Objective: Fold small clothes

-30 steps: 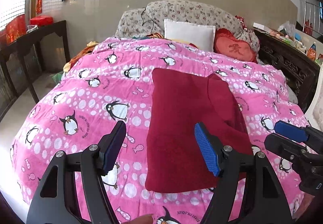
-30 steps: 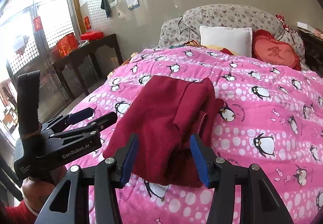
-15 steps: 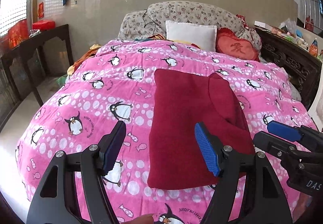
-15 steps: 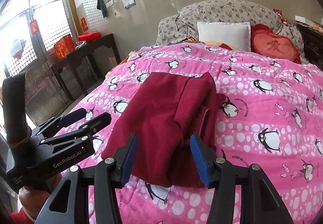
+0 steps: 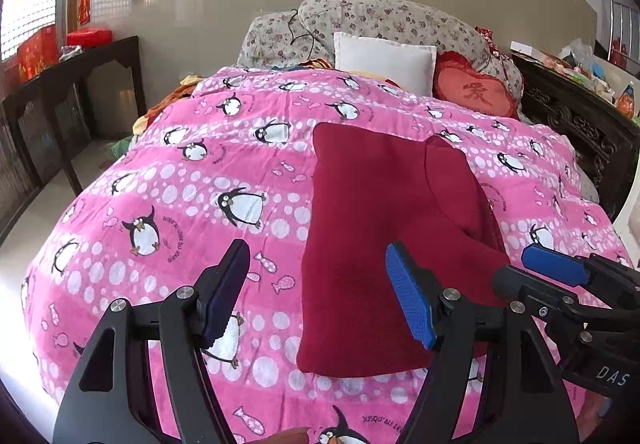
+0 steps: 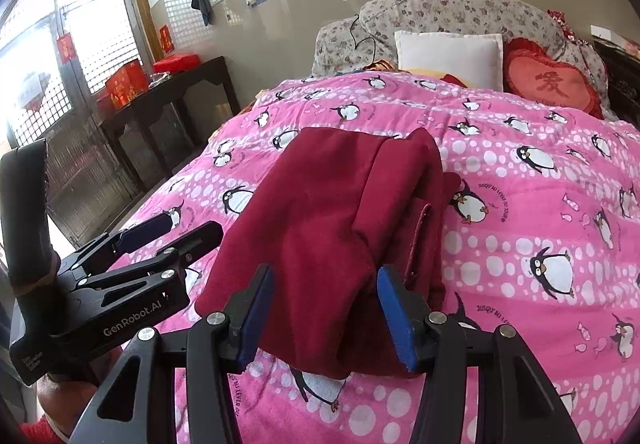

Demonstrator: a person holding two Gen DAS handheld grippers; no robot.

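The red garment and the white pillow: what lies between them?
Only pink penguin blanket between the red garment and white pillow, seen in both views.

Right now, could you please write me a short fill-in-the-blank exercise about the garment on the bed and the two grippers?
1. The dark red garment lies on a pink blanket printed with ____.
2. The jaws of the left gripper and the right gripper are both ____, holding nothing.
3. At the head of the bed, the plain pillow is ____ in colour.
4. The red cushion beside that pillow is shaped like a ____.

Missing words: penguins; open; white; heart
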